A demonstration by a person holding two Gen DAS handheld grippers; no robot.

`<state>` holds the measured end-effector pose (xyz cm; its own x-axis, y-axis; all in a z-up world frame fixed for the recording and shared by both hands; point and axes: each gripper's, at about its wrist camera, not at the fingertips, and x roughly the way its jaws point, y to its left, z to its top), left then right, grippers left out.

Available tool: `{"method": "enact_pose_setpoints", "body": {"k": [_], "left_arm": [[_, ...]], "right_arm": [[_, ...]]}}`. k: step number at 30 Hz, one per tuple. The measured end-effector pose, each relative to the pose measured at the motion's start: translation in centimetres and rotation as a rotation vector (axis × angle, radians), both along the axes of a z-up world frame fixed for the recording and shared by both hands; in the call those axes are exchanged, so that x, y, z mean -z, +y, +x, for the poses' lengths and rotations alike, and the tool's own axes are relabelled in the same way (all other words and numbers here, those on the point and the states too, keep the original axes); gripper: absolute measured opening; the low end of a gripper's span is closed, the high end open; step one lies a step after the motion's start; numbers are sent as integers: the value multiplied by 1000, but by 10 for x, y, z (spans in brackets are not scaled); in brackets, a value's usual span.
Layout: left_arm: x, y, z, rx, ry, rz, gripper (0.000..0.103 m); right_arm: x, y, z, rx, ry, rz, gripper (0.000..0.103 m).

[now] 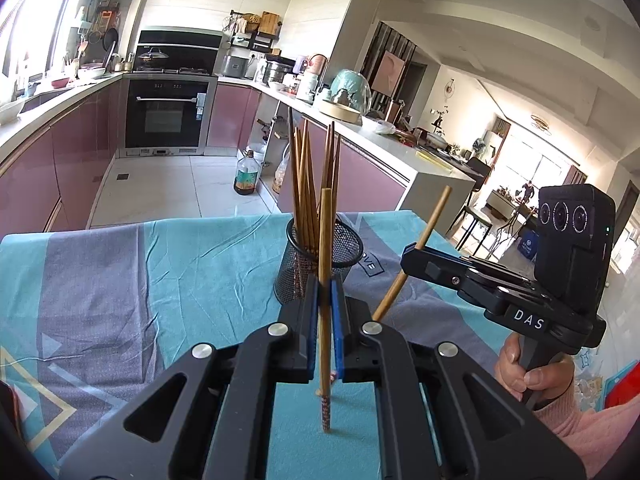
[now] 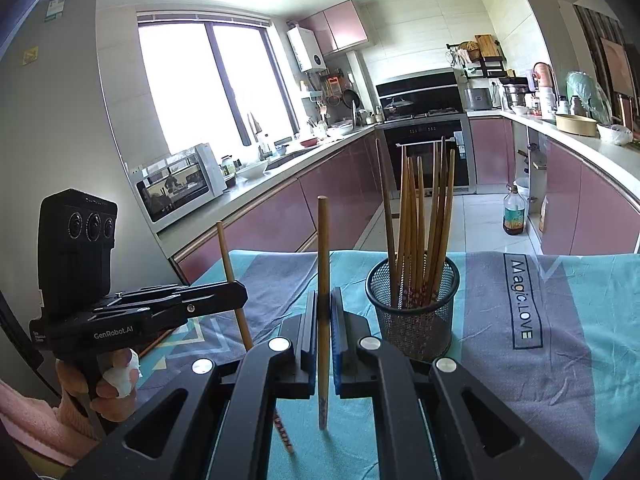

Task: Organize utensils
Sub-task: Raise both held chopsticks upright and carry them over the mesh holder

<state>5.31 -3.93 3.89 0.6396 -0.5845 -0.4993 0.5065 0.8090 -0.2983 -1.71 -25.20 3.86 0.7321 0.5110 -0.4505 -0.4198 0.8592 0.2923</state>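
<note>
Left wrist: chopstick point(image 1: 325, 280) between gripper point(image 1: 325, 300) pads

A teal and grey patterned cloth point(image 1: 168, 280) covers the tabletop, printed with "Magic.LOVE" point(image 2: 524, 300). Behind it, pink-fronted cabinets point(image 2: 280, 216) run under a pale counter. A built-in oven point(image 1: 166, 114) sits below a hob carrying a lidded pot point(image 1: 152, 56). An oil bottle point(image 1: 247, 174) stands on the tiled floor point(image 1: 160, 188). A small white countertop oven point(image 2: 180, 182) rests near the window point(image 2: 208, 84).
</note>
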Motion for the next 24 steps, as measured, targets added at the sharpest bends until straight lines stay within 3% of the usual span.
{"method": "enact_pose_setpoints", "body": {"k": [24], "left_arm": [[-23, -4, 17, -24, -52, -12, 7]], "right_arm": [[-23, -10, 4, 39, -73, -21, 5]]}}
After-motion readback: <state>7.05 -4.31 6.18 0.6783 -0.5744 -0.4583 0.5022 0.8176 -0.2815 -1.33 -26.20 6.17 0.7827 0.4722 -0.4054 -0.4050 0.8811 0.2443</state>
